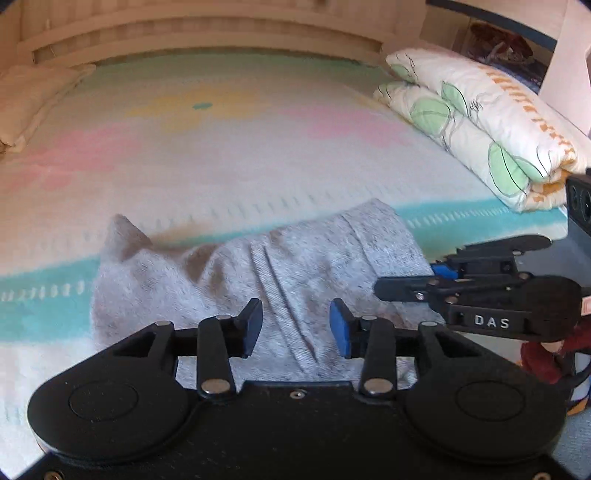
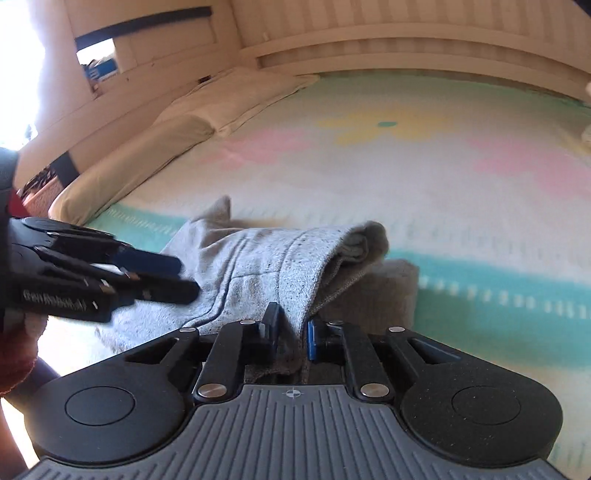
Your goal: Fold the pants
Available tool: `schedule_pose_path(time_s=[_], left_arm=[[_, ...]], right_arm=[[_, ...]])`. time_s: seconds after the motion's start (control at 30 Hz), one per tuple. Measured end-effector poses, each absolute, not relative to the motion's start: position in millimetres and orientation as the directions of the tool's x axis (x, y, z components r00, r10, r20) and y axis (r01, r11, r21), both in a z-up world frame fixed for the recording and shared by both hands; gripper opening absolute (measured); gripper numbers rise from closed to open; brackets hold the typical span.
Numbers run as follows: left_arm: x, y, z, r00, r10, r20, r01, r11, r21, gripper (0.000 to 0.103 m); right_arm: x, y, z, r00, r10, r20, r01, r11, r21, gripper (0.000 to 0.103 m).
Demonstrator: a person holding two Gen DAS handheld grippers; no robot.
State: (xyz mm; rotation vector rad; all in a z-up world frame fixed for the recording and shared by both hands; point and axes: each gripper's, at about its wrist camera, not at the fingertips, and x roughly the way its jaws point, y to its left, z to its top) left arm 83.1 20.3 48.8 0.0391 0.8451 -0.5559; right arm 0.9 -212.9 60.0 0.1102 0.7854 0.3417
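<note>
The grey pants (image 1: 295, 266) lie bunched on my bed, across the teal stripe of the blanket (image 1: 229, 147), partly folded over themselves. One corner of the cloth stands up in a small peak at the far left of the heap. From my right wrist camera the same pants (image 2: 258, 258) show a thick folded edge that rises toward me, with a roll of cloth at its far right end and a darker layer lying flat beneath it.

My right gripper (image 2: 291, 332) is clamped on that folded edge: the grey cloth runs down between the two blue pads and both press against it, lifting the fold off the blanket. In the left wrist view this gripper (image 1: 384, 286) comes in from the right at the pants' right edge.

My left gripper (image 1: 295, 325) hovers over the middle of the pants with its jaws parted and nothing between them; the cloth's seam lines show through the gap. In the right wrist view it (image 2: 184, 277) reaches in from the left over the left part of the heap. A dark red sleeve (image 1: 546, 358) shows behind the right gripper.

A folded quilt with green leaves (image 1: 480, 122) lies at the bed's right side, well apart from the pants. A cream pillow (image 2: 155, 147) lies along the left side. A pale wooden headboard (image 1: 207, 33) runs behind.
</note>
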Motion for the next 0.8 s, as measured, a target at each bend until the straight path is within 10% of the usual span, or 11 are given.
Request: schedule_pose_path(time_s=[0.27,0.4,0.8], left_arm=[[111,38,-7,0.361,-0.275,-0.891,0.322,0.933,-0.158,0.057],[102,49,-2,0.337,-0.310,-0.889,0.326,0.924,-0.199,0.057],[88,80,44,0.386,-0.420,-0.821,0.343,0.892,-0.295,0.057]], right_arm=[[18,-230,24,0.575,0.262,-0.775,-0.144,0.965,0.219,0.027],[15,-232,25,0.580,0.222,-0.784,-0.142,0.975,0.171,0.042],[19,-221,54,0.701,0.127,-0.702,-0.112,0.991,0.067,0.043]])
